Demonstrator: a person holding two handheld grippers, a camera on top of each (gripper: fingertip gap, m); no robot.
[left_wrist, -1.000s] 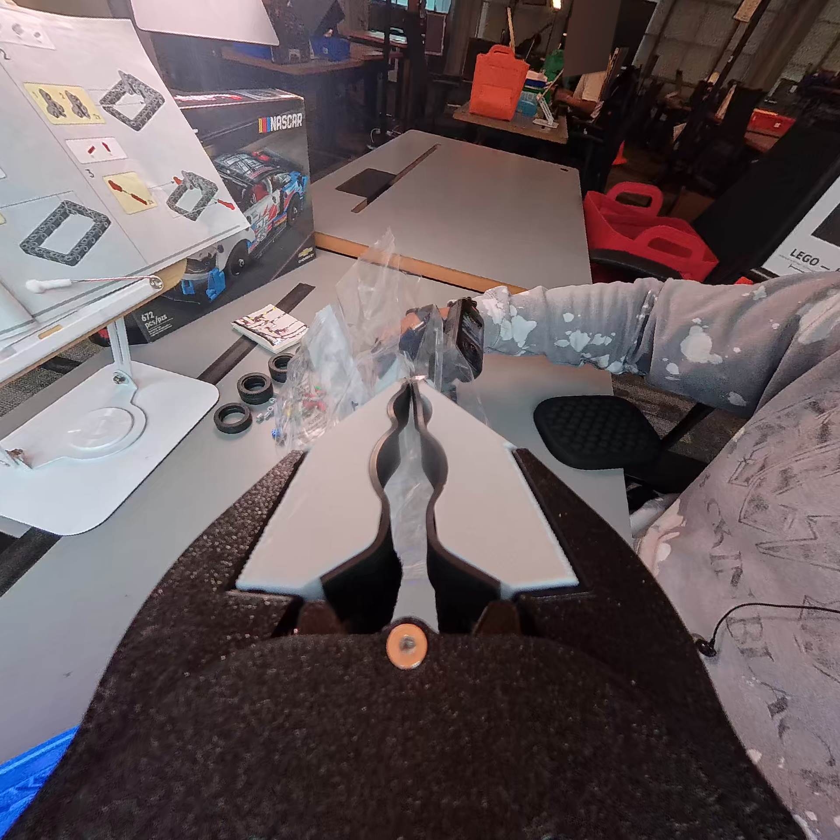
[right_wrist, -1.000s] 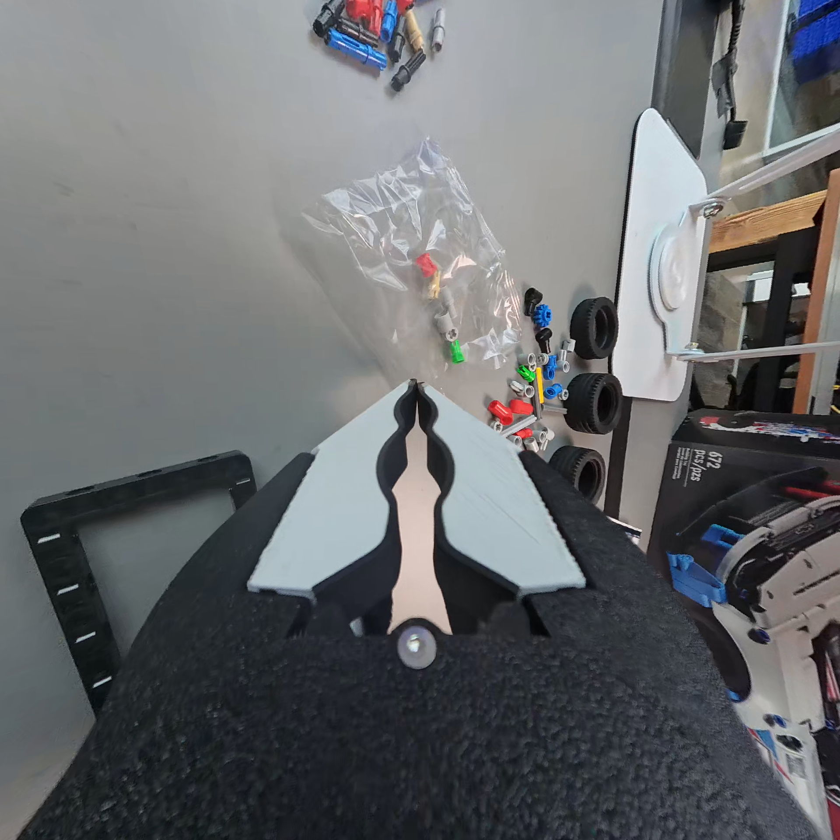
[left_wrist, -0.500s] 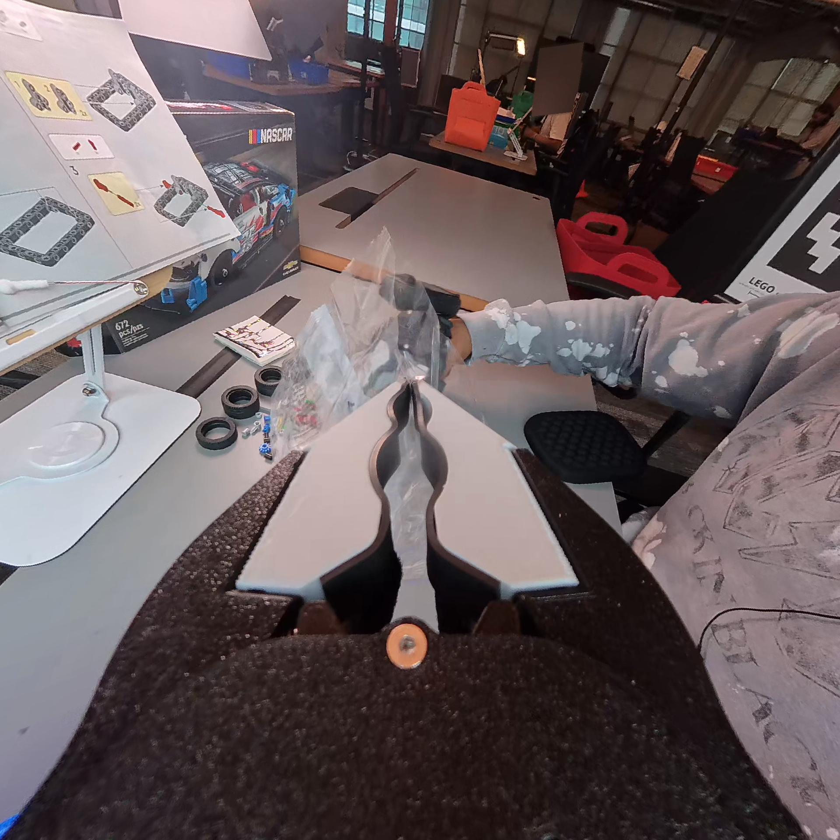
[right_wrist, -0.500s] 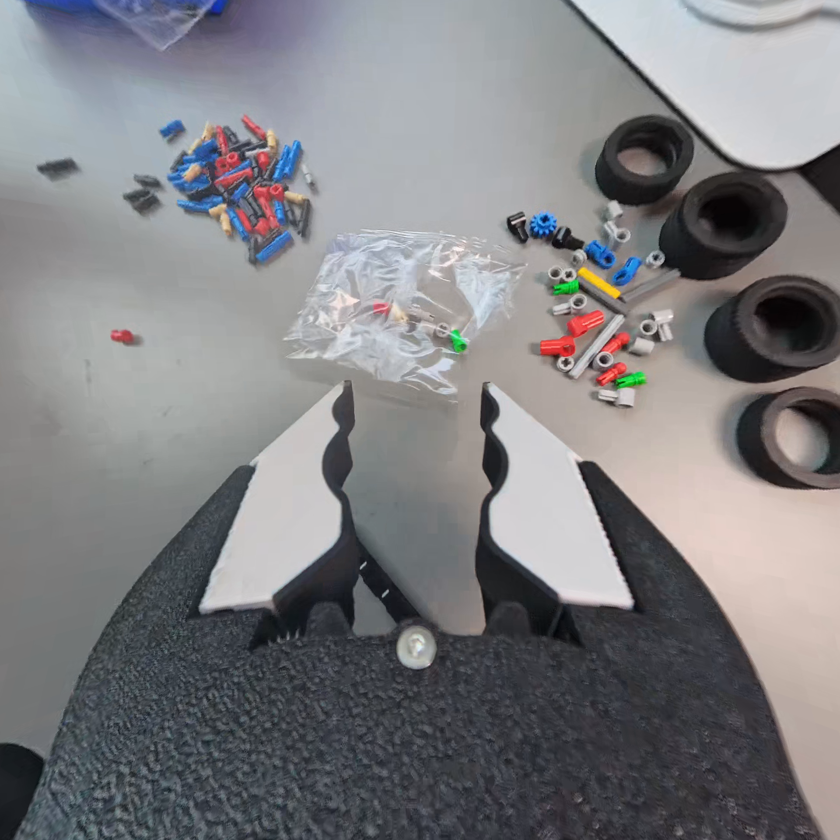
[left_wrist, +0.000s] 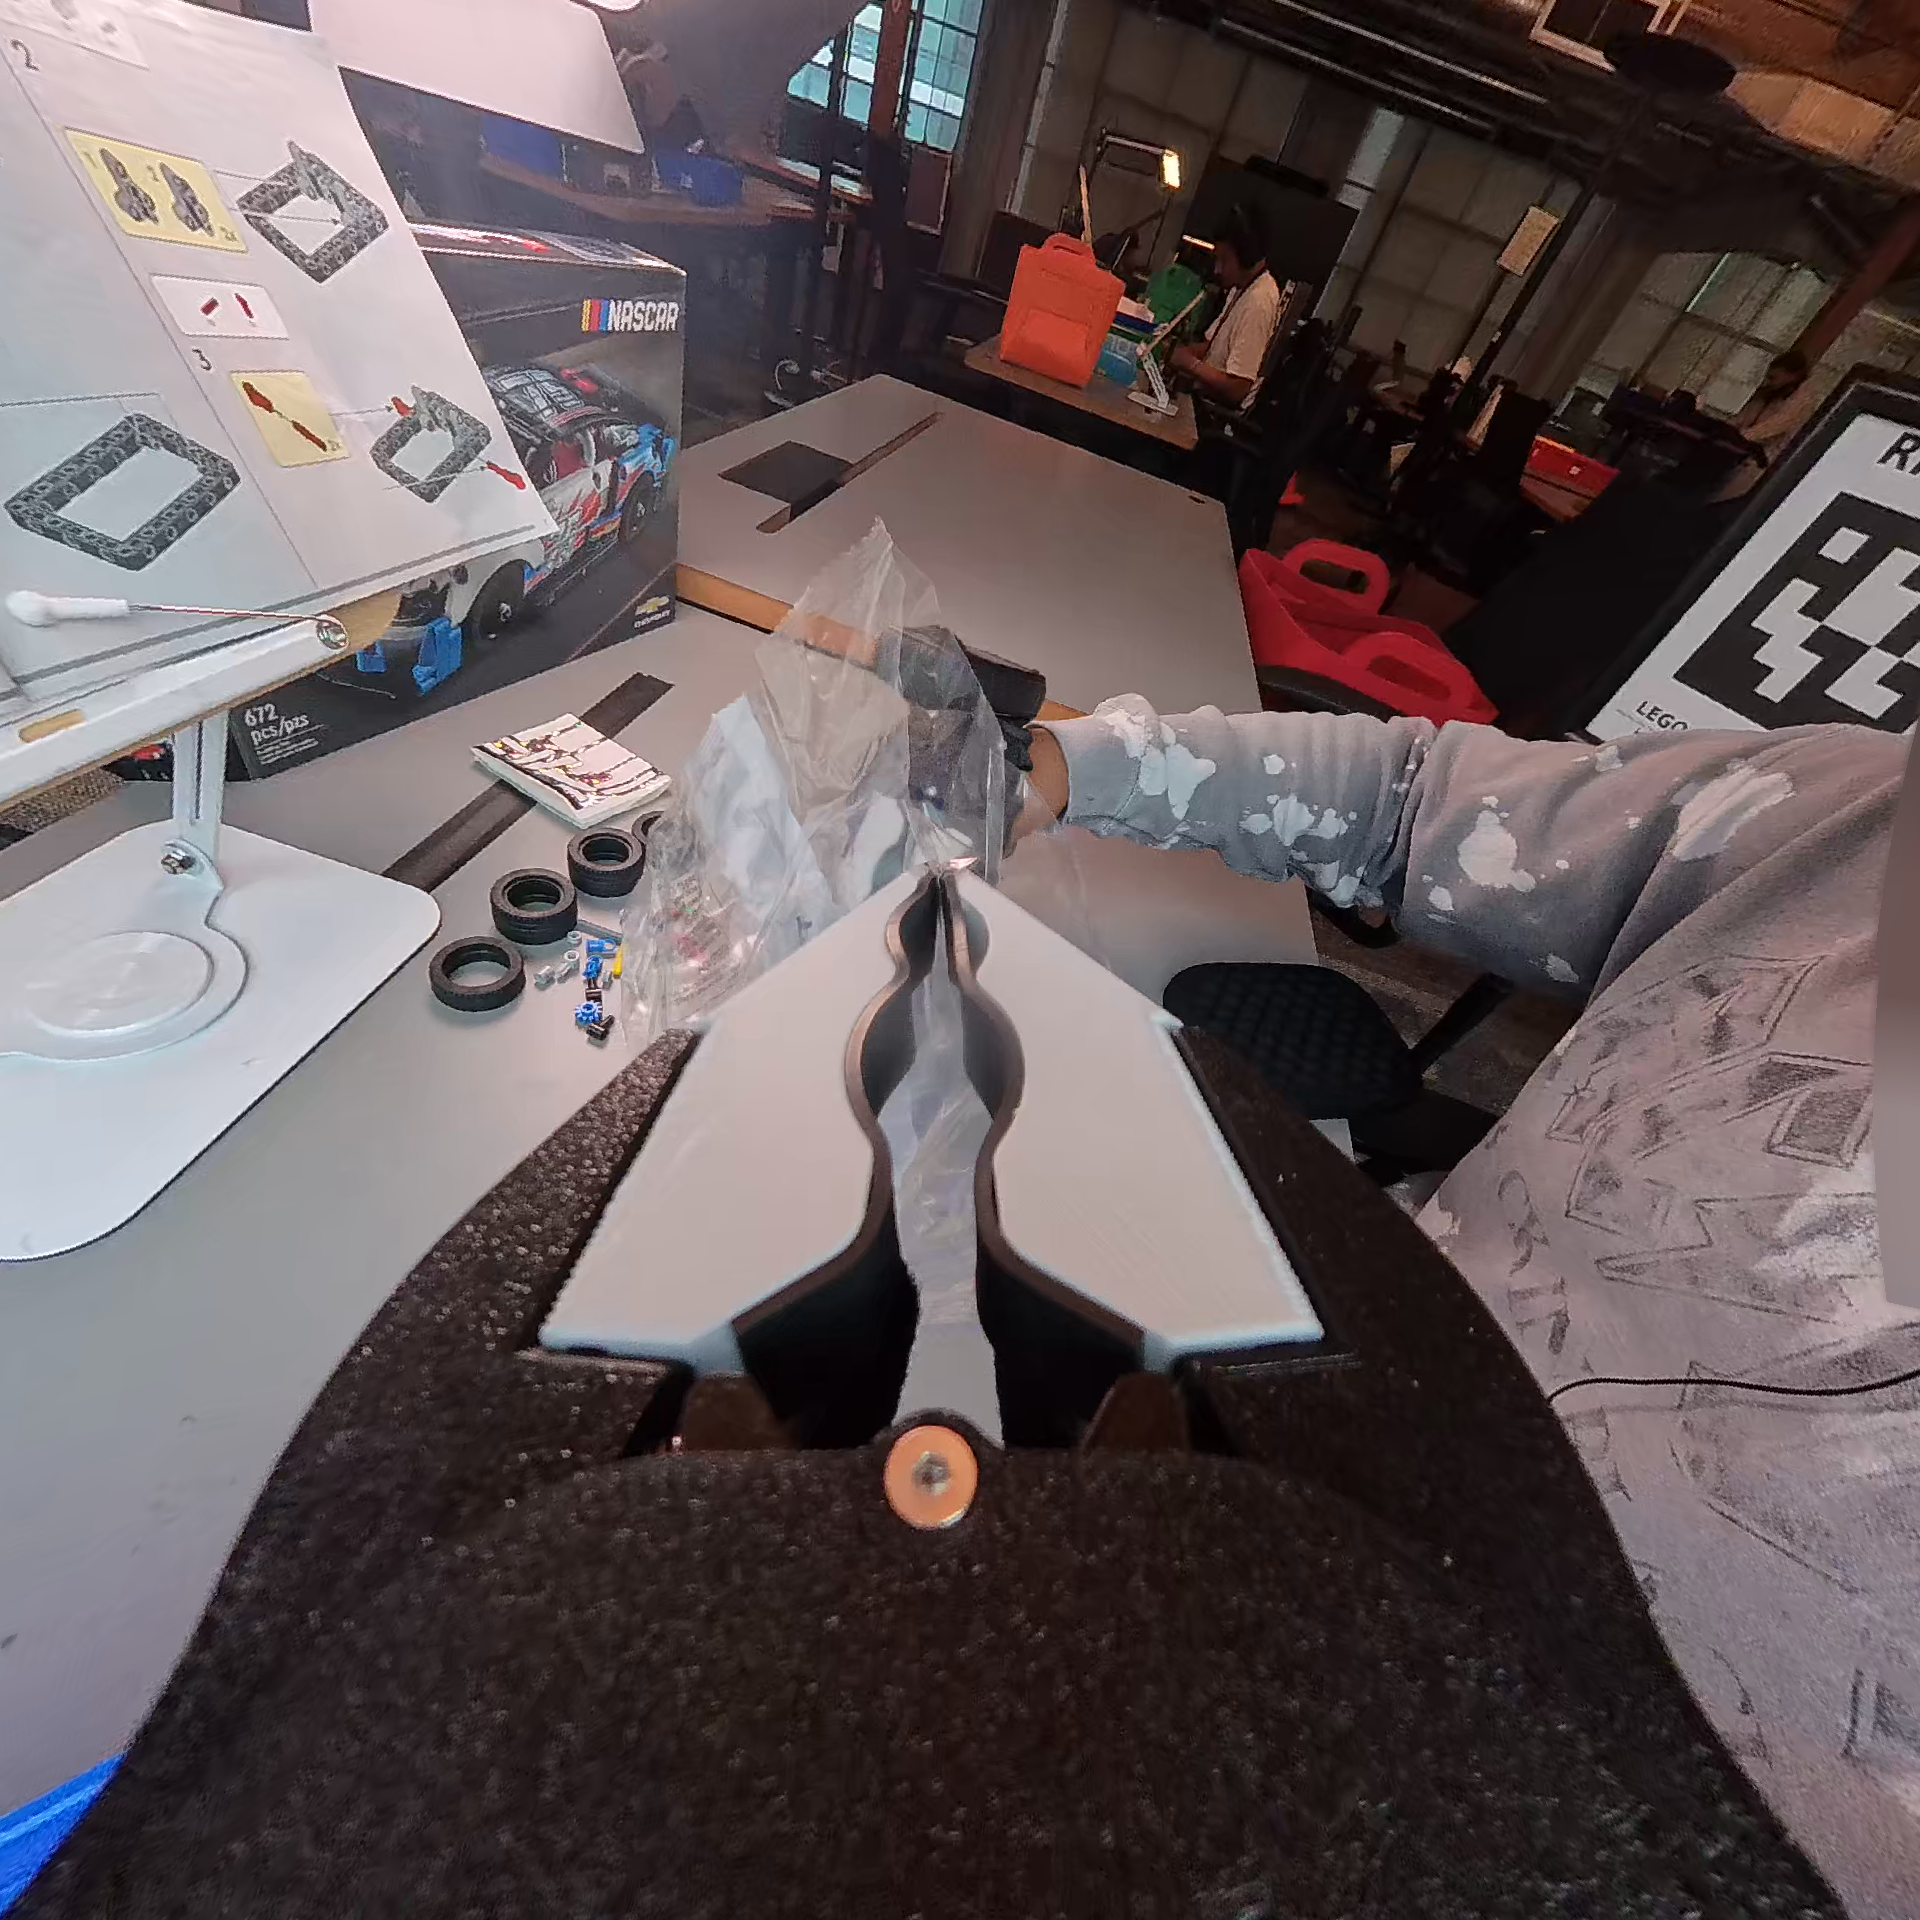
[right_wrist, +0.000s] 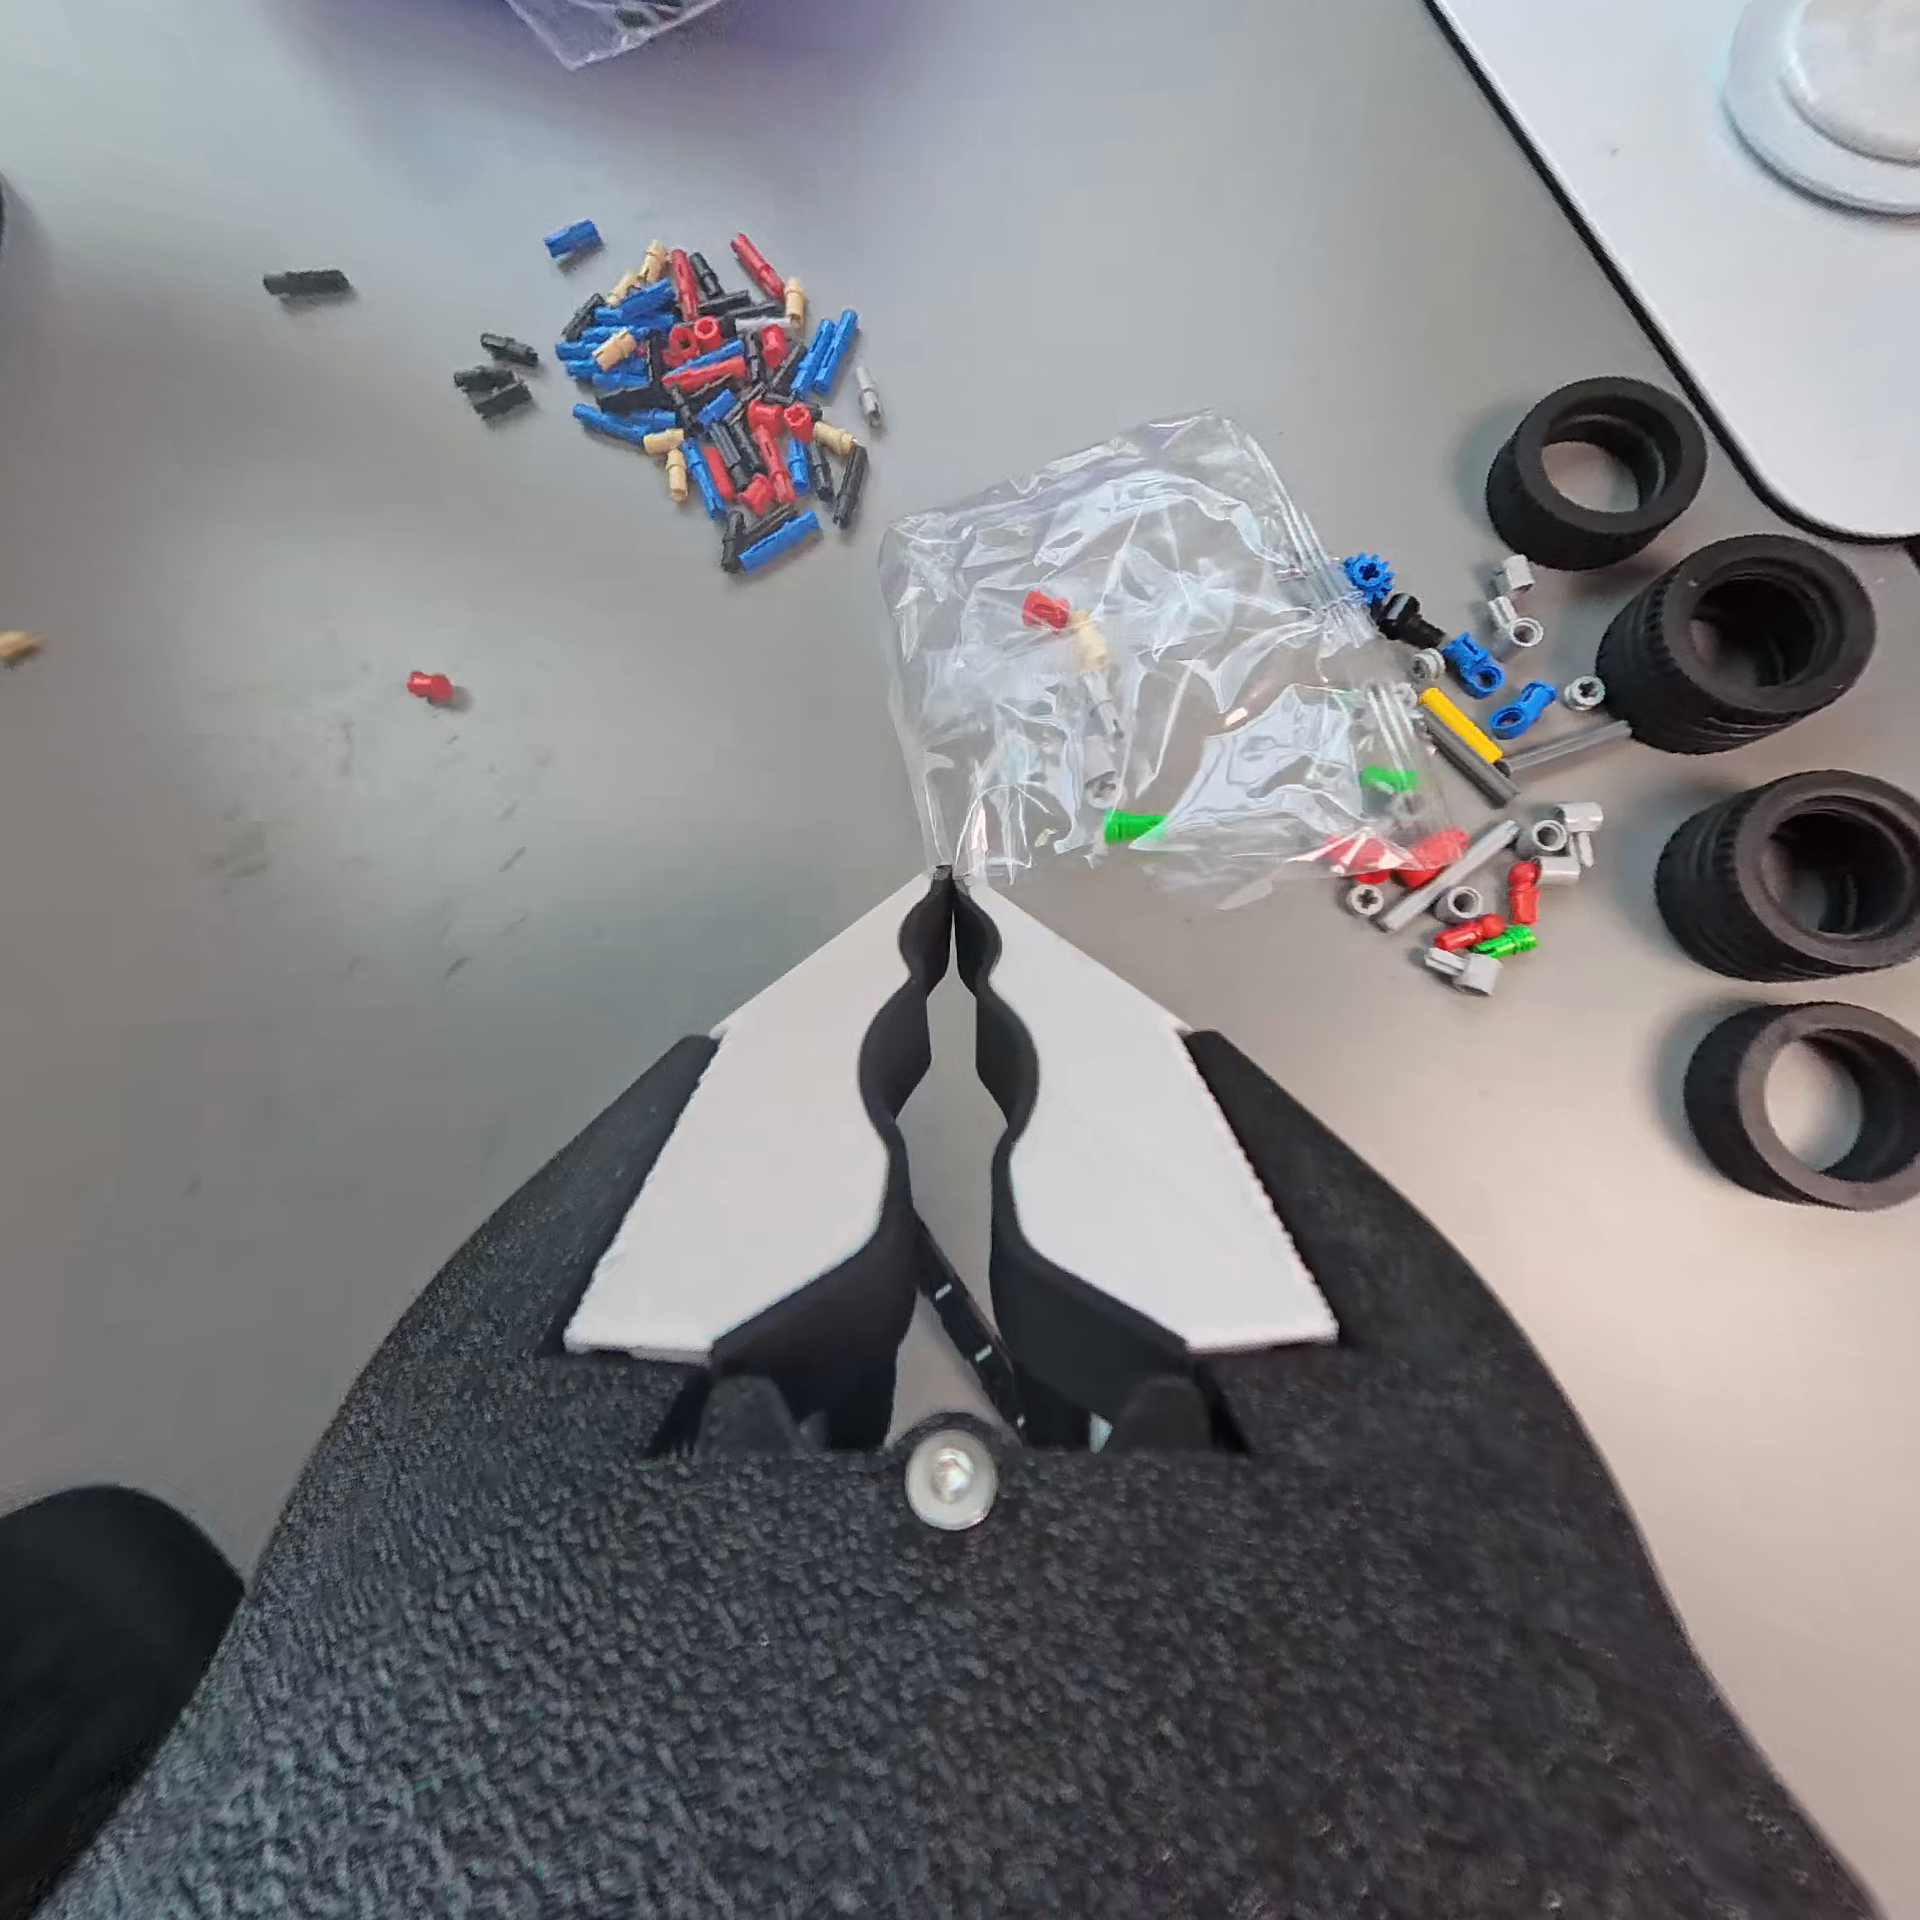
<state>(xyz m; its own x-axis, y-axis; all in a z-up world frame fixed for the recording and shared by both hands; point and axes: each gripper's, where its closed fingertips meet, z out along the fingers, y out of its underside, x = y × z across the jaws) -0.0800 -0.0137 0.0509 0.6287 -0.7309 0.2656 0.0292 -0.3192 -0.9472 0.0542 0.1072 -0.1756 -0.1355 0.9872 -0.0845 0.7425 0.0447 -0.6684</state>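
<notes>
My left gripper (left_wrist: 940, 883) is shut on a large clear plastic bag (left_wrist: 831, 748) and holds it up above the grey table (left_wrist: 312, 1299); film runs back between its fingers. The other gripper (left_wrist: 956, 675) and a spattered grey sleeve (left_wrist: 1351, 810) show behind that bag. My right gripper (right_wrist: 951, 881) points down at the table (right_wrist: 416, 935), shut on the near corner of a small clear bag (right_wrist: 1122, 644). That bag lies flat and holds a red piece (right_wrist: 1044, 608), a green pin (right_wrist: 1132, 826) and a few grey ones.
A pile of blue, red, black and tan pins (right_wrist: 717, 384) lies left of the small bag, loose small parts (right_wrist: 1475, 810) and several black tyres (right_wrist: 1735, 644) to its right. A white stand base (left_wrist: 156, 987) carries an instruction sheet (left_wrist: 208, 312). A car-printed box (left_wrist: 582, 416) stands behind. One gripper's finger ends stand about 30 cm off the other's.
My right gripper let go, swung to look down at the table, opened over the small bag, then shut on its near corner. My left gripper stayed shut on the large bag and lifted slightly.
</notes>
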